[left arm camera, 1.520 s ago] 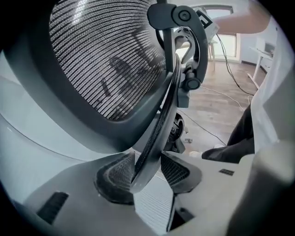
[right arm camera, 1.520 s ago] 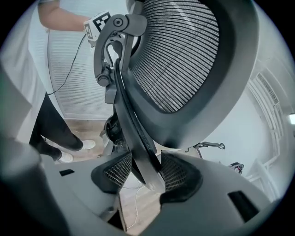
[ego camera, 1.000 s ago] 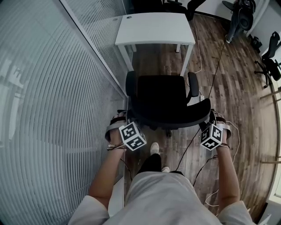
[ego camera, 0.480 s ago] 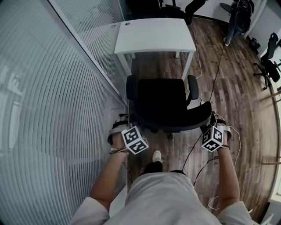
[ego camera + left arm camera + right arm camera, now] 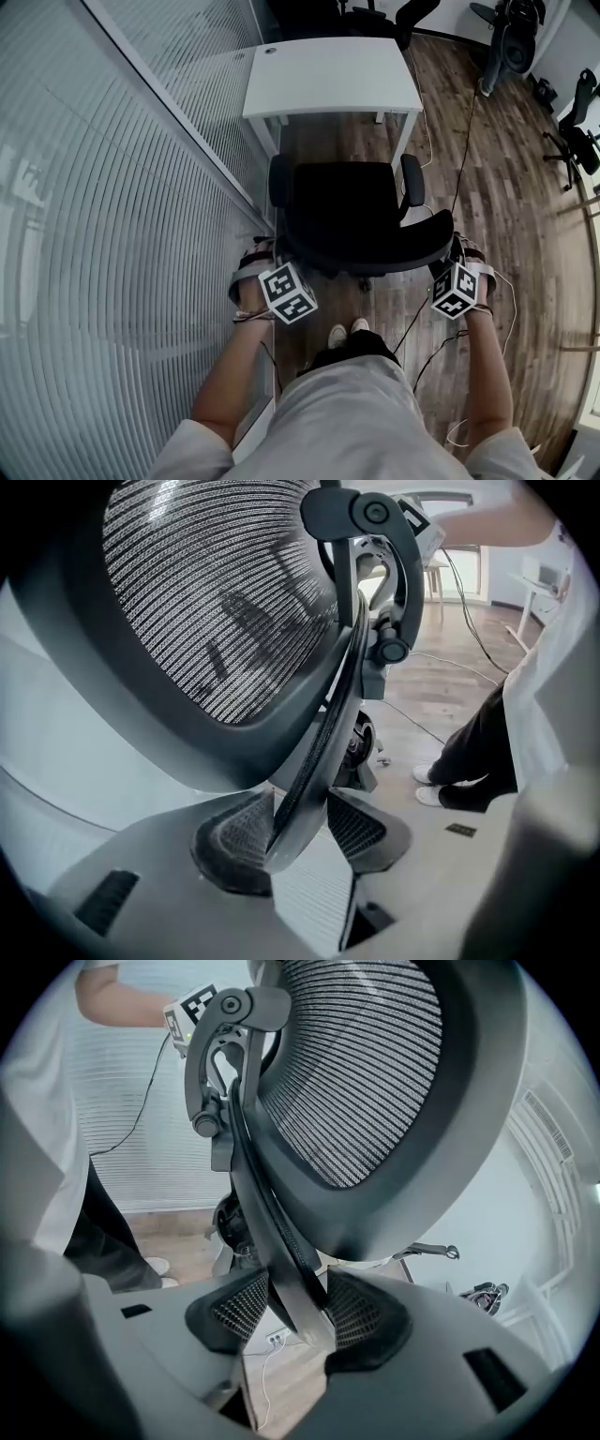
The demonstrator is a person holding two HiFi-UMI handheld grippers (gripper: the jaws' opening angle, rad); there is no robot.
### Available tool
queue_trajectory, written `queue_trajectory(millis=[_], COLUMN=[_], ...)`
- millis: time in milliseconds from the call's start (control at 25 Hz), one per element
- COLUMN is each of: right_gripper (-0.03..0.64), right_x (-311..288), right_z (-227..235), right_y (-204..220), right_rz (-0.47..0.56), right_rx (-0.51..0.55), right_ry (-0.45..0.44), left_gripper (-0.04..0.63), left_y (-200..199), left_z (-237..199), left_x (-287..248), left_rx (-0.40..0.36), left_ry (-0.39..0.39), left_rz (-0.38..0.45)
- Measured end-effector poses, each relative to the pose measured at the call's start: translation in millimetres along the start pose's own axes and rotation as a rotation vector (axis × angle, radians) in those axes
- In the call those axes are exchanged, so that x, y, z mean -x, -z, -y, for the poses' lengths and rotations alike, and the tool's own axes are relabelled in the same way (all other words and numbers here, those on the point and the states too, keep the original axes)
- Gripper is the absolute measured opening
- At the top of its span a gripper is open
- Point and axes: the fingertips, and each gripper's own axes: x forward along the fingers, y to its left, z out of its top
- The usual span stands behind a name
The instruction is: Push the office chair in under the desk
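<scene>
The black mesh office chair stands in front of the white desk, its seat facing the desk and its front edge near the desk's legs. I stand behind it. My left gripper is shut on the left rim of the backrest, and my right gripper on the right rim. In the left gripper view the backrest frame runs between the pads of the left gripper. The right gripper view shows the frame pinched in the right gripper.
A striped glass partition runs close along the chair's left side. Cables trail over the wooden floor at the right. Other chairs stand at the far right. The person's shoes are just behind the chair.
The chair and both grippers have moved toward the desk, so the gap between seat and desk has shrunk. The person's feet have stepped forward. Both grips are unchanged.
</scene>
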Motion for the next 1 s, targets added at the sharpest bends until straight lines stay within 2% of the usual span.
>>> queue_trajectory(millis=[1000], right_gripper=[0.207], right_x=[-65], right_z=[62], right_y=[-25], right_rz=[-0.011], right_rx=[-0.012], right_ry=[0.014], left_gripper=[0.19], left_y=[-9], left_z=[-79], left_x=[-51], left_rx=[0.001], left_ry=[-0.023], left_rz=[0.026])
